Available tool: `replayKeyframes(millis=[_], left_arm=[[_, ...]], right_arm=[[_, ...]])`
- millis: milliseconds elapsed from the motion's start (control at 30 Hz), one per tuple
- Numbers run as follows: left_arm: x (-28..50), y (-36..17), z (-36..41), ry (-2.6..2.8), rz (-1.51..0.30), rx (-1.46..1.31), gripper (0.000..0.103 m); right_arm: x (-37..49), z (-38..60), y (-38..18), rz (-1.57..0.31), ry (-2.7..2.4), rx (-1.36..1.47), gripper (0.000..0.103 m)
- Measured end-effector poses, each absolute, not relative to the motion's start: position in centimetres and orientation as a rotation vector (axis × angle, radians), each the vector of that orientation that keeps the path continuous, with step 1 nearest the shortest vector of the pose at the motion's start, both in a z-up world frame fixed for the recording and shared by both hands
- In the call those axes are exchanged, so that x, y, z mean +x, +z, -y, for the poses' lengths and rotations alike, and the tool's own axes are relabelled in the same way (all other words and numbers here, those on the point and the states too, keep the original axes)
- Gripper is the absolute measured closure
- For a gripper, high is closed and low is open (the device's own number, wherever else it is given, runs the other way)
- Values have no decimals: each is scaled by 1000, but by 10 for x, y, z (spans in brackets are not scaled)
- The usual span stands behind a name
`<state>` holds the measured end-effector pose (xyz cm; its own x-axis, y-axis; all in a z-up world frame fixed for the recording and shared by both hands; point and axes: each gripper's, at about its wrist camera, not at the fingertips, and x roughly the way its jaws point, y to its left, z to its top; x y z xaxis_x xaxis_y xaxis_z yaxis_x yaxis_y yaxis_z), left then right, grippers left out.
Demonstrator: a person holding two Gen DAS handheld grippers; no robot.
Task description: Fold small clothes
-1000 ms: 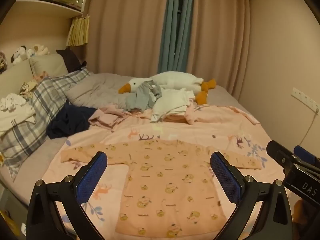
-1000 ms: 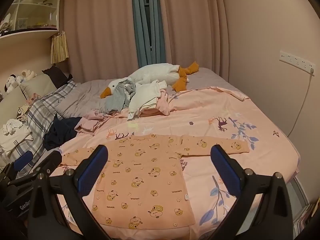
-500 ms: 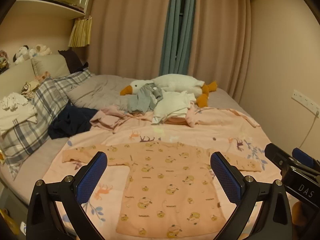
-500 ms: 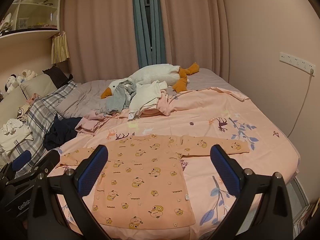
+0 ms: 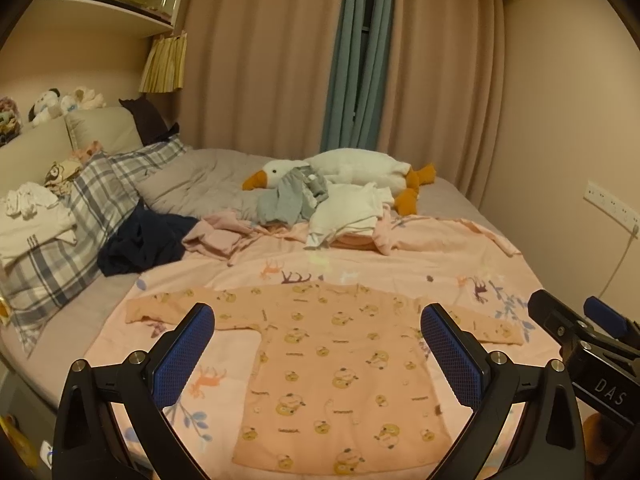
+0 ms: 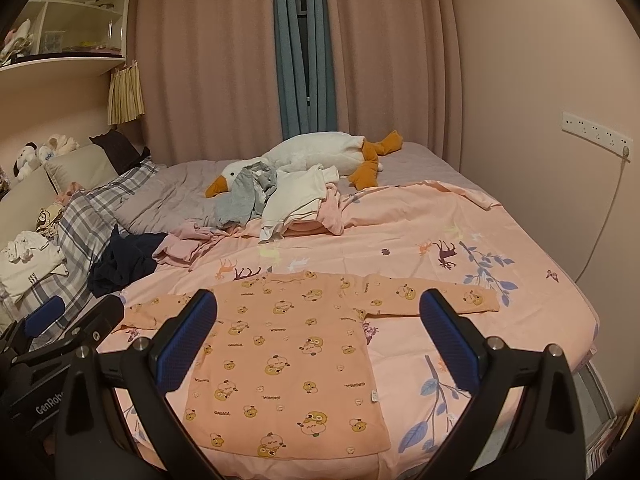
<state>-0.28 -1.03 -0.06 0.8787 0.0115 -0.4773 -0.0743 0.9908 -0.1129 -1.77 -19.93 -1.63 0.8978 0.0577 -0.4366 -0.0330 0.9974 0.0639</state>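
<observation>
A small peach long-sleeved top printed with cartoon animals lies flat on the pink bedsheet, both sleeves spread sideways. My left gripper hovers above its near half, open and holding nothing. My right gripper hangs likewise over the top, open and empty. Each gripper shows at the edge of the other's view: the right gripper at the right, the left gripper at the left.
A heap of small clothes lies against a plush goose mid-bed. A dark garment and a plaid pillow sit left. Curtains stand behind, a wall with sockets on the right.
Both cameras have tilted or drawn back slightly, so the bed sits a little lower in view. The top and the grippers' opening are unchanged.
</observation>
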Motion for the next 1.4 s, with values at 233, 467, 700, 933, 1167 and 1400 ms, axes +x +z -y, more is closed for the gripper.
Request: replayKeyframes(millis=[233, 467, 700, 933, 1167, 1400], left_arm=[[-3, 0, 11, 46, -493, -128, 1], [-2, 1, 12, 41, -493, -127, 1], [-5, 1, 8, 42, -485, -135, 1], [-6, 3, 6, 46, -481, -135, 1], [-10, 5, -4, 67, -466, -160, 1], [-9, 3, -6, 84, -467, -162, 1]], right_arm=[[-18, 198, -18, -463, 41, 63, 4], [-19, 199, -19, -469, 38, 69, 4], [-21, 199, -20, -470, 43, 64, 4], [-21, 199, -20, -471, 42, 63, 4], [-21, 202, -19, -464, 42, 67, 4], [-21, 199, -18, -465, 44, 62, 4]])
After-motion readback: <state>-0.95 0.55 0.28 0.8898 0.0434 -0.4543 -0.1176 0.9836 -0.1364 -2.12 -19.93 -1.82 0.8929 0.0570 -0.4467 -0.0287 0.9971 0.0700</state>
